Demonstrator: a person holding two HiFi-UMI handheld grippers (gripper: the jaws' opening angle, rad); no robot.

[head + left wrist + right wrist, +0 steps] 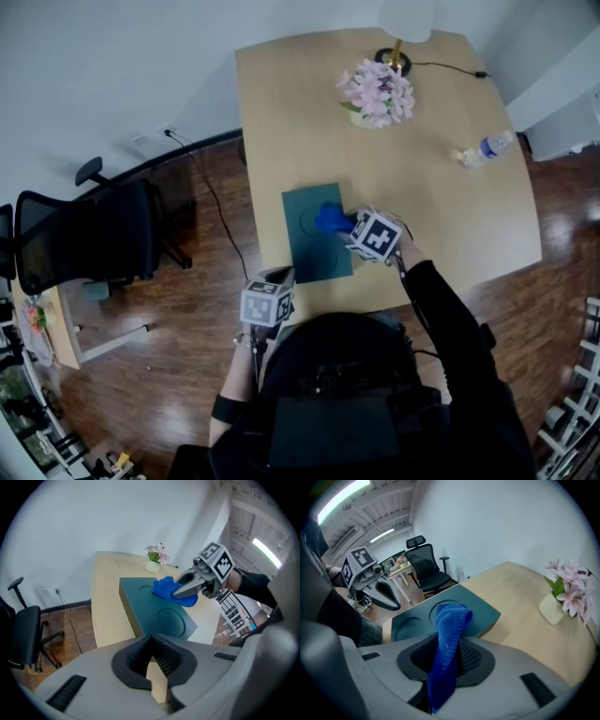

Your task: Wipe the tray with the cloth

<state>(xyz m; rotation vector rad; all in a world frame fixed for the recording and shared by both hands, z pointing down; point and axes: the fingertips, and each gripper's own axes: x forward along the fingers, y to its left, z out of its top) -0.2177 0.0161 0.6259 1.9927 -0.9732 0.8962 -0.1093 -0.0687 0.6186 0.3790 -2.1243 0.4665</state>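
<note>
Two round recesses (pixel 171 620) mark the dark-green tray (pixel 314 255); right tool (pixel 343 223) pinches bunched blue cloth (pixel 328 217).

Pale wooden table (pixel 450 216) against a plain white wall (pixel 112 66); dark wood-plank floor (pixel 187 309) around it; black mesh office chair (pixel 84 239) to its left, black cable (pixel 211 197) trailing between them; small cluttered desk (pixel 56 328) farther left; white-shaded lamp (pixel 405 17) at the table's far edge; strip lights (pixel 342 496) lit overhead.
</note>
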